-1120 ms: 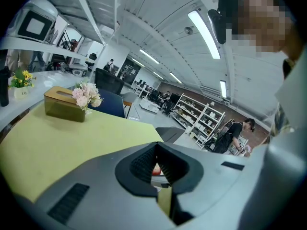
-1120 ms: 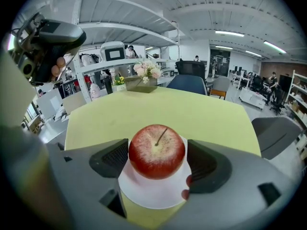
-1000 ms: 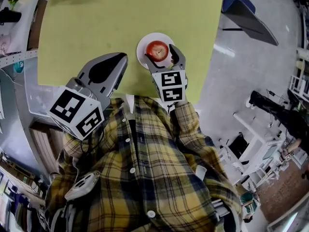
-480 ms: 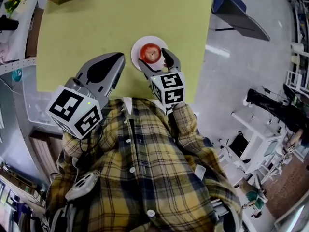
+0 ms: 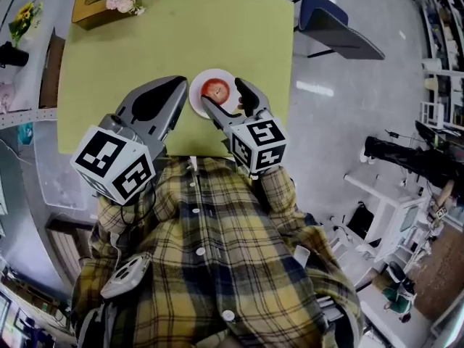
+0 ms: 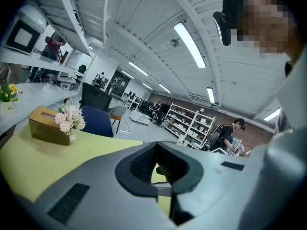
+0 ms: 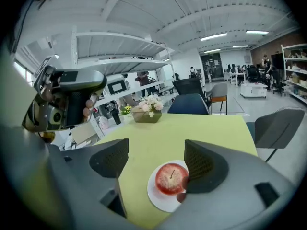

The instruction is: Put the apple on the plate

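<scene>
A red apple (image 5: pixel 215 90) sits on a small white plate (image 5: pixel 204 77) near the front edge of the yellow-green table (image 5: pixel 123 49). My right gripper (image 5: pixel 222 93) hovers over it, open, one finger on each side and nothing held. In the right gripper view the apple (image 7: pixel 171 178) rests on the plate (image 7: pixel 159 203) just left of the right-hand finger, low between the spread jaws of the gripper (image 7: pixel 158 159). My left gripper (image 5: pixel 174 87) is shut and empty, held over the table left of the plate; its jaws meet in the left gripper view (image 6: pixel 156 166).
A wooden box with pale flowers (image 5: pixel 109 0) stands at the table's far left corner, also seen as the flower box (image 7: pixel 148 111). A blue chair (image 5: pixel 335 22) stands past the far right corner. A grey chair (image 7: pixel 278 128) is right of the table.
The right gripper has drawn back a little from the apple and lifted, jaws still spread. The apple stays on the plate. The left gripper has hardly moved.
</scene>
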